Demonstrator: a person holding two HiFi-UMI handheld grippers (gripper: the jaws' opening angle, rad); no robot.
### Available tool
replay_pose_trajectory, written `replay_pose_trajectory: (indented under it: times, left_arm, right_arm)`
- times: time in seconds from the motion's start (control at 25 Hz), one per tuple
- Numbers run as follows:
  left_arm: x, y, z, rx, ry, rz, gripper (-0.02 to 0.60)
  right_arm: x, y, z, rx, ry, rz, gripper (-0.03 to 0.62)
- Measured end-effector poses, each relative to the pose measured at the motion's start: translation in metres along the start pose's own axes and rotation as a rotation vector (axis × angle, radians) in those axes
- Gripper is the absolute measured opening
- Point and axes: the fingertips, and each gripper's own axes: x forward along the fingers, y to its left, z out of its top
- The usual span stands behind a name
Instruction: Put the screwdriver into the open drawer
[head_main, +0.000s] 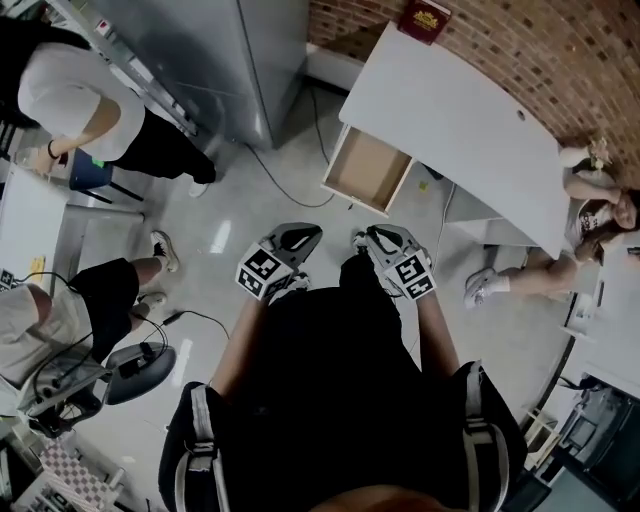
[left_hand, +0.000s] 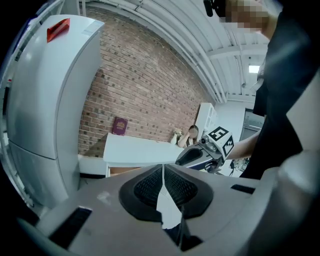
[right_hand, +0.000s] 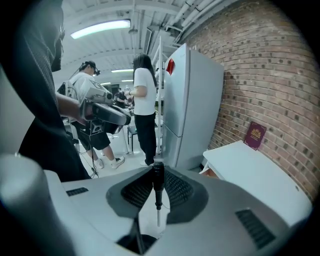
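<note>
Only right gripper view shows clamped screwdriver (right_hand: 158, 185).

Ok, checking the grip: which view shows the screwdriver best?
The right gripper view: the screwdriver stands clamped between the right hand-held gripper's pads. The head view and left gripper view show that gripper from outside, but no screwdriver.

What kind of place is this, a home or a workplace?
Probably a lab or workshop space rather than a home: a bare brick wall, a strip light and exposed pipes overhead, a cable trailing across the shiny floor, and other people standing nearby.
</note>
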Motion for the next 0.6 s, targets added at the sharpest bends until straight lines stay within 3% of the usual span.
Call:
replay_pose_trajectory:
  times: [0.6]
  left_arm:
    - [0.053,0.032,0.021,-0.090,0.009,0.187,0.023]
  right_arm:
    - [0.039,-0.092,-0.013,-0.082,0.065,0.175,0.124]
